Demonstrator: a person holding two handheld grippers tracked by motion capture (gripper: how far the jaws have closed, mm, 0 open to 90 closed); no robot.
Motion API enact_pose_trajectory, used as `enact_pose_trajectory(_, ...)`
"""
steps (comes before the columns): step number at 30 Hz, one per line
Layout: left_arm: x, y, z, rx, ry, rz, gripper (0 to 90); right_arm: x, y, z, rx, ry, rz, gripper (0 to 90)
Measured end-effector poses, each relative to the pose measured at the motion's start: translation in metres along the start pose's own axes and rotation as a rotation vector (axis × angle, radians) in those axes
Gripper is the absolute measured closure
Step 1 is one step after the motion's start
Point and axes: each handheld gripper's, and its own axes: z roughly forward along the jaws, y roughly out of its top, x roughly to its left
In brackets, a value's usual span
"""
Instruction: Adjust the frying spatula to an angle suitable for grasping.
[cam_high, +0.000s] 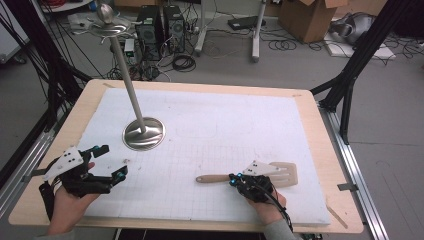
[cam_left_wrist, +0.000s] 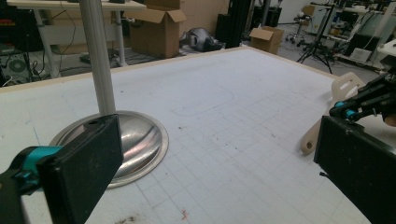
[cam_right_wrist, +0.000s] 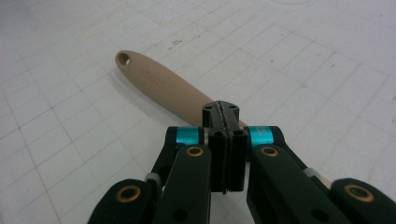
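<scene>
Right gripper view is showing the right gripper (cam_right_wrist: 223, 122) with jaws pressed together, empty, hovering over the spatula (cam_right_wrist: 161, 86) lying mid-frame on the mat (cam_right_wrist: 327, 70). Descending closed, it is risking shoving the handle away; the left gripper (cam_high: 102, 162) is waiting open at lower left.

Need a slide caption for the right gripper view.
Right gripper, jaws shut, poised above the handle of a beige spatula on the gridded mat.

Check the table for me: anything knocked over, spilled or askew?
Nothing stands out. The spatula lies flat on the white mat under the shut right gripper. The metal stand is upright on its round base. The left gripper is open, holding nothing.
</scene>
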Motion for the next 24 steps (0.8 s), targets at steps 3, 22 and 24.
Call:
enact_pose_trajectory(3, 0.001, -0.001, 0.0, 0.0, 0.003, -0.001, 1.9, 0.003, -0.001, 0.004, 0.005, 0.015, -0.01, 90.0)
enact_pose_trajectory(22, 0.001, -0.003, 0.002, 0.015, 0.002, -0.002, 1.9, 0.018, 0.008, 0.024, 0.037, 0.033, -0.048, 90.0)
enact_pose_trajectory(24, 0.001, -0.003, 0.002, 0.021, 0.006, 0.001, 1.9, 0.015, 0.01, 0.025, 0.021, 0.038, -0.024, 90.0)
